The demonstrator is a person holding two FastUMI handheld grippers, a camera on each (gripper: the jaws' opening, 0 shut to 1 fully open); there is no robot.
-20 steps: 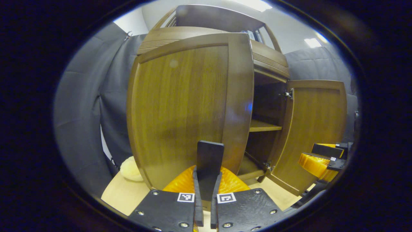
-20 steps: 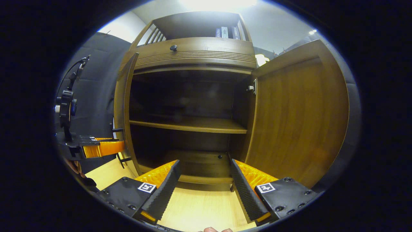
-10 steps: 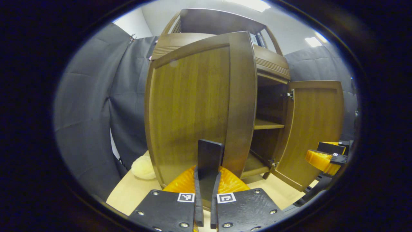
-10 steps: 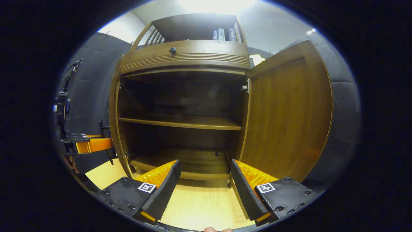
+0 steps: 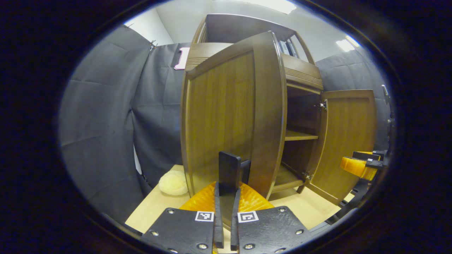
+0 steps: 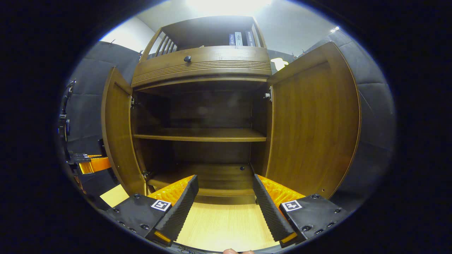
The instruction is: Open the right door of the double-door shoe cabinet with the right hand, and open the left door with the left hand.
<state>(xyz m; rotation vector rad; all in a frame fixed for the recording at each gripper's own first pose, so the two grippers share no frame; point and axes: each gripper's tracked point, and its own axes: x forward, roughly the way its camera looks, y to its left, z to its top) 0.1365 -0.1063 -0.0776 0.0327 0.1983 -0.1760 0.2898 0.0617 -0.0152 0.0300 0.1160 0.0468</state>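
Note:
The brown shoe cabinet stands with both doors swung out. In the left gripper view the left door rises right ahead. My left gripper is pressed to that door's outer face low down, fingers almost together; the spot they pinch is hidden behind them. The right gripper view shows the left door edge-on, with the left gripper behind it. My right gripper is open and holds nothing, facing the cabinet's dark inside. The right door stands wide open beside it. Farther off, the right gripper is near the right door.
A shelf splits the cabinet's inside. Above sit a drawer with a round knob and several books. A pale fluffy lump lies on the light wooden floor left of the cabinet. Dark cloth walls enclose the space.
The left door has swung farther open, carried along by my left gripper. The right gripper stays open and has hardly moved; the right door remains open.

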